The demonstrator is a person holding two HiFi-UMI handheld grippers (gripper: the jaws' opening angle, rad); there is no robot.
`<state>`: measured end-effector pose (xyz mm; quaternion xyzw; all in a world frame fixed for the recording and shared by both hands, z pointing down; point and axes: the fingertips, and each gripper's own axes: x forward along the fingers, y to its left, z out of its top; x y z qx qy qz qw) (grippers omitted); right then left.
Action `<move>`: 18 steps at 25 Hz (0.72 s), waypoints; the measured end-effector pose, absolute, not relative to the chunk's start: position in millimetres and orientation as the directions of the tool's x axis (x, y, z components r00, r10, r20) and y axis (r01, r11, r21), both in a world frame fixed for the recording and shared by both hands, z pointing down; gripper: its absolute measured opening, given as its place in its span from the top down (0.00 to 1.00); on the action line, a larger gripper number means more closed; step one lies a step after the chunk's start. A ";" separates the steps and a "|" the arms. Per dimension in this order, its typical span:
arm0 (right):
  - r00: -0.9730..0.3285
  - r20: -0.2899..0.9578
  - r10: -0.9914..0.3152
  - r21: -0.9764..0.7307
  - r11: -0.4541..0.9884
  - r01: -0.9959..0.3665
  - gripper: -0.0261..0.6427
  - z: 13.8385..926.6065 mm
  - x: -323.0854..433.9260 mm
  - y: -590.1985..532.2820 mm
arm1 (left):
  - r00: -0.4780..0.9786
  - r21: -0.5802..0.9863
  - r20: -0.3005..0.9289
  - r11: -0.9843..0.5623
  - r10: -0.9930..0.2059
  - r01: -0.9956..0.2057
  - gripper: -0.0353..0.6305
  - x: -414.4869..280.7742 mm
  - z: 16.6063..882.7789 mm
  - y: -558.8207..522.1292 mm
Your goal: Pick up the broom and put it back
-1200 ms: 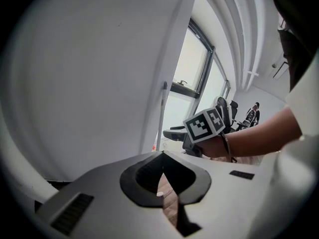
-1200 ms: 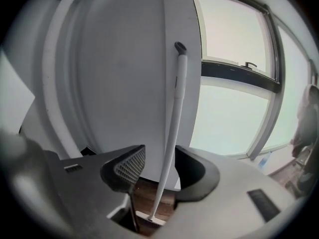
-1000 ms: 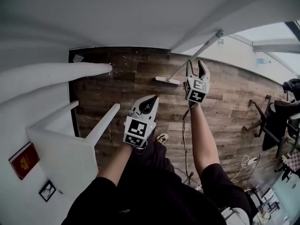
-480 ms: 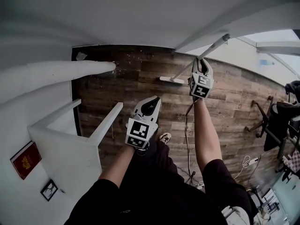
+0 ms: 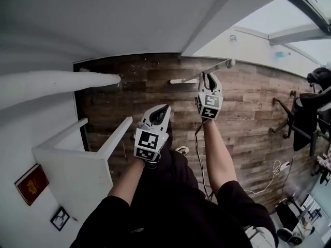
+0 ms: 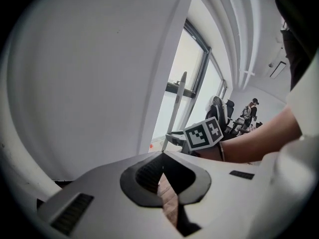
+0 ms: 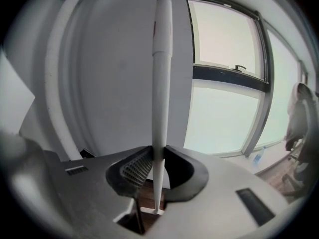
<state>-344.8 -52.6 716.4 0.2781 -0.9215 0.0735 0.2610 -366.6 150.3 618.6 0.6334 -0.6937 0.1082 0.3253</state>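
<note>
Where the right gripper (image 7: 158, 153) has just been closing, its jaws now pinch narrow on the white handle of the broom (image 7: 161, 83), gripping it low on the shaft. In the right gripper view the handle runs straight up through the jaws, its top end high above and its flat head just below. From the head view the broom (image 5: 220, 66) slants from its head near the foot of the wall (image 5: 155, 19) up to its tip at the right. I cannot tell whether the head is touching the floor (image 5: 248, 102). The left gripper (image 5: 164, 110) hangs nearer the person, well apart from the broom, jaws together on nothing. Any carry back therefore depends on the right hand, keeping the long shaft upright. One broom, two grippers.
</note>
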 end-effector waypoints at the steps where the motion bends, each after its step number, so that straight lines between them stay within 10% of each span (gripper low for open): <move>1: -0.714 0.509 -0.481 0.014 0.834 -0.552 0.82 708.1 -336.9 -48.6 | 0.013 0.258 0.582 0.170 -0.813 -0.951 0.95 -361.4 614.1 152.7; 18: -0.804 0.201 -0.560 0.099 0.828 -0.552 0.82 461.8 -192.2 20.2 | -0.062 0.123 0.391 0.118 -0.918 -0.985 0.95 -266.6 494.9 147.9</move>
